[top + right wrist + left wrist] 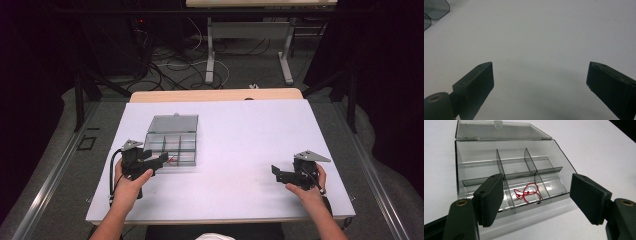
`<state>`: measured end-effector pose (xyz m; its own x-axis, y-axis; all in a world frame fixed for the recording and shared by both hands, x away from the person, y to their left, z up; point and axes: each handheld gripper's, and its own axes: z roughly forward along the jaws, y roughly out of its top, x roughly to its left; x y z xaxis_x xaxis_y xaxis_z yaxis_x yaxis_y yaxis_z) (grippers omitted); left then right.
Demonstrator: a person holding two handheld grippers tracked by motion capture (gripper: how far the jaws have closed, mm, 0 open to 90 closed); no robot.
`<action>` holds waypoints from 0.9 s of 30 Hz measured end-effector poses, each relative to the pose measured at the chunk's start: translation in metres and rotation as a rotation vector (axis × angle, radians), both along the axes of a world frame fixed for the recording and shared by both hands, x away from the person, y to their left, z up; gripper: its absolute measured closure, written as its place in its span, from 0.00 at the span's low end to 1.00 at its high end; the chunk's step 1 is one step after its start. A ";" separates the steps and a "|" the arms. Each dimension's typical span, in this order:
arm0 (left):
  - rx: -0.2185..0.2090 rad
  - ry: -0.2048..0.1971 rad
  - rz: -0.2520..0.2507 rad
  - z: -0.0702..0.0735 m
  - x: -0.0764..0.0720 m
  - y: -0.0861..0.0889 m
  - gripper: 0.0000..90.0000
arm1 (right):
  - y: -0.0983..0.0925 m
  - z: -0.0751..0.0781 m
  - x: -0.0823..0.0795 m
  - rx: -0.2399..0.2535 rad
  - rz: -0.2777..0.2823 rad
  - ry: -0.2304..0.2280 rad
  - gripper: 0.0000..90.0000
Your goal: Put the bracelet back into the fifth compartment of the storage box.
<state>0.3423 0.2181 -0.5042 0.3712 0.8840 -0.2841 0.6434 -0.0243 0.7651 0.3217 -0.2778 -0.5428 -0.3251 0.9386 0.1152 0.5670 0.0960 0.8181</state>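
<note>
From the high view, a clear plastic box (171,141) with its lid folded back lies on the left half of the white table (240,150). The left gripper (161,161) sits at the box's near left corner, its tips at the front wall, while the right gripper (276,172) rests well apart on the right side of the table, so the left hand is plainly the nearer one.

In the left gripper view, the box (509,167) lies straight ahead with its long side running across the picture. A red string (526,192) lies loosely coiled in the middle compartment of the near row, just beyond and between the fingers (491,200). The jaws stand spread with nothing between them; the string is not gripped. A reach forward and down over the front wall looks like what would bring the fingers to it.

In the right gripper view, the jaws stand wide apart over bare table (536,37), holding nothing.
</note>
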 end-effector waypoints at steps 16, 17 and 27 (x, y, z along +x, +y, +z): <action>0.016 -0.016 -0.008 -0.002 -0.016 0.018 0.08 | 0.000 0.000 0.000 -0.003 0.004 -0.001 0.08; 0.024 -0.017 -0.015 -0.002 -0.016 0.019 0.07 | 0.000 0.000 0.000 -0.003 0.002 -0.001 0.08; 0.071 0.006 -0.021 -0.006 -0.023 0.027 0.00 | 0.000 0.000 0.000 0.000 0.000 0.001 0.08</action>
<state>0.3197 0.2452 -0.5105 0.3881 0.8942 -0.2231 0.6466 -0.0917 0.7573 0.3216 -0.2775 -0.5429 -0.3246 0.9388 0.1152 0.5674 0.0958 0.8178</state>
